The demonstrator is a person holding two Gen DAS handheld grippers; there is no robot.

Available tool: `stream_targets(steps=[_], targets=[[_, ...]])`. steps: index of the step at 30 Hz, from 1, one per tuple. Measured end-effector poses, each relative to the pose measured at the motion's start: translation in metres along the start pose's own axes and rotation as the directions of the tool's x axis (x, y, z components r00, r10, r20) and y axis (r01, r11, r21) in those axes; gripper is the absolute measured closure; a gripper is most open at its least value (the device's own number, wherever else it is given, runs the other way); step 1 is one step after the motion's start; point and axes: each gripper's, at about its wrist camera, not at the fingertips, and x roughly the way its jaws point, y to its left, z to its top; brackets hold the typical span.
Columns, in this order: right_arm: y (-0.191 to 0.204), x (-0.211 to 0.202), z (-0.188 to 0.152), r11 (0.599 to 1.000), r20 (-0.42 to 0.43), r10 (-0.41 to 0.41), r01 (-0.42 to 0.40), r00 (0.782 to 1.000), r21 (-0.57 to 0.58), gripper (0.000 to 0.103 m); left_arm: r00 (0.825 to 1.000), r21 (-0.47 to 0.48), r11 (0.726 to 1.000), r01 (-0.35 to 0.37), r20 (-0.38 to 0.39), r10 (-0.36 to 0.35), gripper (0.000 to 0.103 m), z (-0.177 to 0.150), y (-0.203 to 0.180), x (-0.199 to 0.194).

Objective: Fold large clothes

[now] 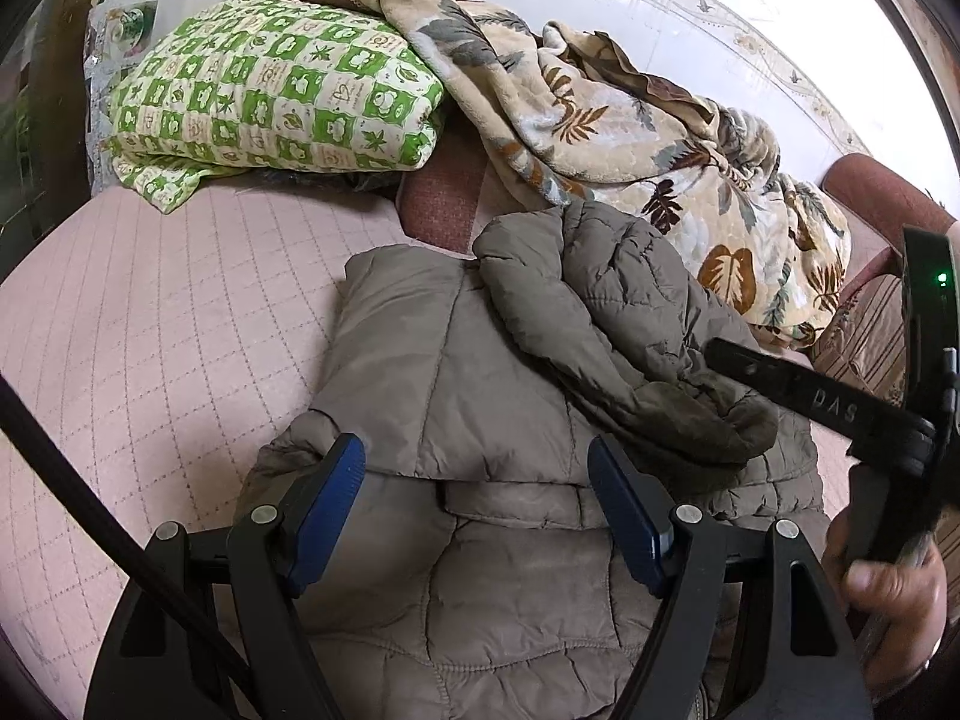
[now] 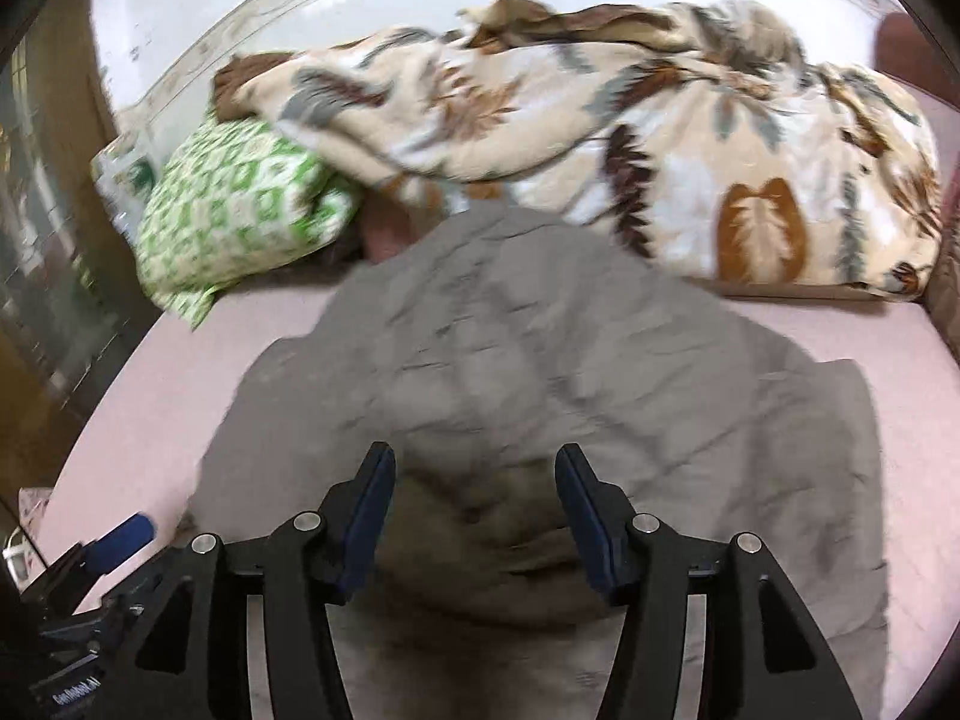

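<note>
A grey-brown quilted puffer jacket [image 1: 480, 372] lies on the pink quilted bed cover [image 1: 150, 360], with one sleeve [image 1: 630, 360] folded across its body. My left gripper [image 1: 477, 474] is open just above the jacket's lower part, holding nothing. The right gripper's body [image 1: 840, 402] shows at the right edge of the left wrist view, held by a hand. In the blurred right wrist view my right gripper [image 2: 474, 480] is open above the jacket [image 2: 540, 372], empty. The left gripper's blue pad [image 2: 123, 534] shows at the lower left there.
A folded green-and-cream patterned quilt [image 1: 270, 96] lies at the back left. A crumpled beige leaf-print blanket [image 1: 660, 138] lies behind the jacket to the right. A white tiled wall [image 1: 660, 18] is behind. A reddish armrest [image 1: 882, 192] is at the right.
</note>
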Motion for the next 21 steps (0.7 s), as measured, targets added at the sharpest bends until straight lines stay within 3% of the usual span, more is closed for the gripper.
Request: stream_targets(steps=[4,12,18,21], targets=[[-0.028,0.015,-0.006,0.999,-0.053,-0.033,0.035,0.998,0.041,0.043,1.000,0.014,1.000,-0.005,0.002,0.005,0.027,-0.001,-0.003,0.000],[-0.034,0.038,-0.029,0.998,-0.112,-0.049,0.054,0.992,0.039,0.043,1.000,0.034,0.999,-0.008,-0.013,0.008,0.027,-0.002,-0.007,0.005],[-0.030,-0.008,-0.026,0.996,-0.033,0.041,-0.038,0.999,0.080,0.043,1.000,0.047,0.999,-0.006,-0.017,0.007,0.027,-0.003,-0.010,0.005],[-0.023,-0.031,-0.040,0.996,-0.044,0.079,-0.077,0.996,0.038,0.043,1.000,0.066,0.998,-0.001,-0.023,0.002,0.027,-0.006,-0.016,0.003]])
